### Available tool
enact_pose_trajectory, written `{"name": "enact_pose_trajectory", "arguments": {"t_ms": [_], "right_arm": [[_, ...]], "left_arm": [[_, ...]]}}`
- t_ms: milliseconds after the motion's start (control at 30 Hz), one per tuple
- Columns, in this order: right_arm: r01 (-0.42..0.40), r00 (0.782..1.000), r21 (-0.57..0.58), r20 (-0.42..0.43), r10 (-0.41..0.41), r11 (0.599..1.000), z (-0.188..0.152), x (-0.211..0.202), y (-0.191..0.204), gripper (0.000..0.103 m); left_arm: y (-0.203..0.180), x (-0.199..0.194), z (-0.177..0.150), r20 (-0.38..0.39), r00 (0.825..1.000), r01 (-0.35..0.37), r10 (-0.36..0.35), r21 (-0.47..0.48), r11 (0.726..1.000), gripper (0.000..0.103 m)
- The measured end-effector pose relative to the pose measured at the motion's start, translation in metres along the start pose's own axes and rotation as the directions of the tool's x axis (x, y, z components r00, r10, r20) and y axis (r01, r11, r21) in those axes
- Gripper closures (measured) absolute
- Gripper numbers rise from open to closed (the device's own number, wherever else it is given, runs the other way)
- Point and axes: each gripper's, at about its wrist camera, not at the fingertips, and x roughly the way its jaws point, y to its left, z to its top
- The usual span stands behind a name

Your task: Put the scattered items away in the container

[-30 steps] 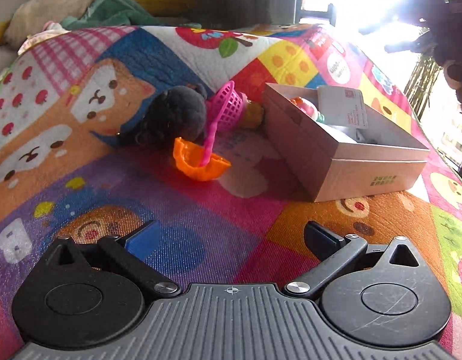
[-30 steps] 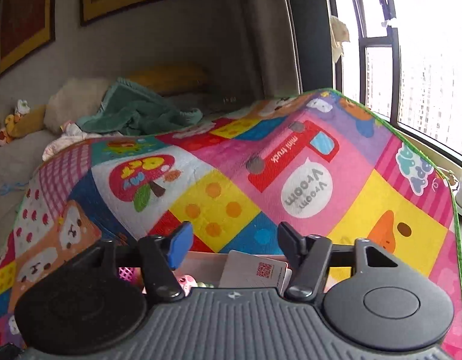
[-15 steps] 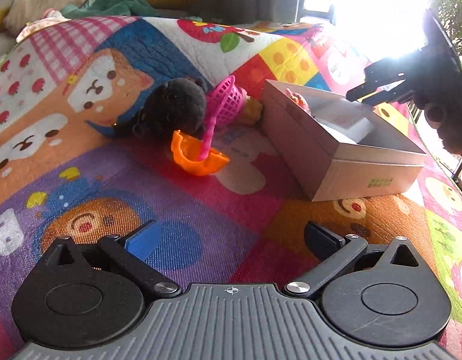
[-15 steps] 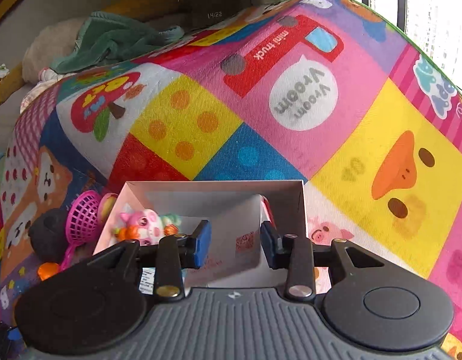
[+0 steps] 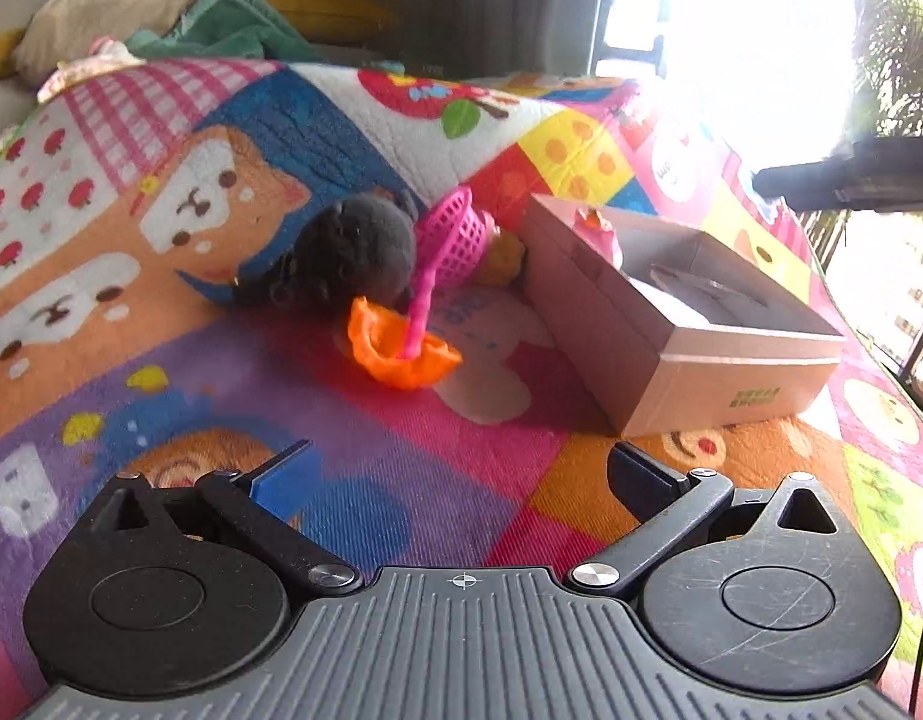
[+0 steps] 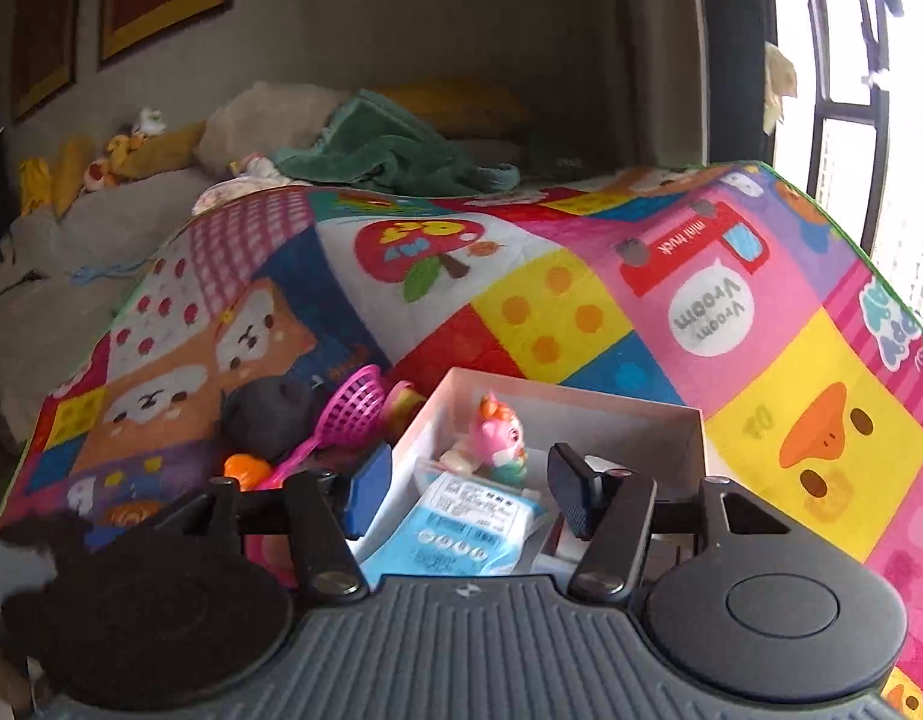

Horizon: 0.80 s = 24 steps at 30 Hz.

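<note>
Toys lie scattered on a colourful patchwork play mat (image 5: 293, 360) beside an open cardboard box (image 5: 719, 372), the container. Just left of the box a dark plush toy (image 5: 353, 252) rests against a pink mesh basket (image 5: 455, 234), whose long pink handle reaches down into an orange shell-shaped piece (image 5: 395, 354). A yellowish toy (image 5: 503, 252) sits between the basket and the box wall.

Inside the box, the right wrist view shows a pink figurine (image 6: 500, 438) standing upright, with a blue-and-white packet (image 6: 455, 528) lying in front of it.

Left hand-held gripper (image 5: 461, 474) hovers low over the mat, short of the orange piece, its jaws spread wide with nothing between them. Right hand-held gripper (image 6: 470, 489) hangs above the near end of the box; its jaws are opening and grip nothing, the packet lying below the gap. From the left wrist view, the right hand-held gripper appears as a dark shape (image 5: 851, 180) against the bright window, above the far side of the box.

Behind the mat lie a green blanket (image 6: 389, 156) and pillows.
</note>
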Motion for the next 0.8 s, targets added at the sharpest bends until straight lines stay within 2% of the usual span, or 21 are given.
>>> {"name": "enact_pose_trajectory", "arguments": {"t_ms": [67,133,200,333,400,433,467,533,633,700,800], "right_arm": [[-0.033,0.999,-0.067,0.032,0.035,0.997,-0.021,-0.017,0.019,0.032],[-0.053,0.997,-0.086,0.057,0.058,0.995,-0.036,-0.029,0.030,0.026],[-0.058,0.995,-0.071,0.074,0.063,0.996,-0.051,-0.038,0.036,0.020],[-0.132,0.991,0.005,0.017,0.132,0.991,-0.076,-0.050,0.033,0.020],[-0.155,0.988,0.028,0.013,0.155,0.987,-0.083,-0.060,0.026,0.020],[-0.160,0.987,0.044,0.022,0.159,0.986,-0.084,-0.065,0.021,0.019],[-0.155,0.988,0.064,0.037,0.153,0.986,-0.084,-0.071,0.015,0.018],[-0.111,0.992,0.127,0.078,0.101,0.986,-0.085,-0.080,-0.003,0.008],[0.014,0.993,0.245,0.108,-0.041,0.970,-0.088,-0.084,-0.033,0.002],[0.088,0.989,0.320,0.082,-0.120,0.943,-0.094,-0.079,-0.054,0.002],[0.141,0.986,0.441,0.013,-0.164,0.886,-0.110,-0.072,-0.084,0.002]], "left_arm": [[-0.001,0.005,0.013,0.029,0.998,-0.051,0.050,0.043,0.998,0.000],[0.000,0.017,0.026,0.022,0.997,-0.076,0.075,0.052,0.996,0.000],[0.002,0.035,0.039,-0.015,0.997,-0.081,0.082,0.047,0.996,0.000],[-0.004,0.072,0.045,-0.086,0.988,-0.116,0.125,0.109,0.987,0.001],[-0.006,0.083,0.042,-0.088,0.983,-0.148,0.161,0.144,0.978,0.011],[-0.006,0.087,0.042,-0.097,0.981,-0.151,0.167,0.149,0.977,0.032],[-0.004,0.091,0.041,-0.109,0.981,-0.147,0.163,0.141,0.979,0.040],[-0.003,0.091,0.038,-0.100,0.982,-0.145,0.158,0.126,0.981,0.041],[-0.007,0.082,0.035,-0.074,0.985,-0.146,0.158,0.148,0.978,0.041],[-0.013,0.068,0.031,-0.063,0.989,-0.120,0.131,0.164,0.979,0.041],[-0.026,0.035,0.019,-0.047,0.997,-0.046,0.057,0.198,0.979,0.041]]}}
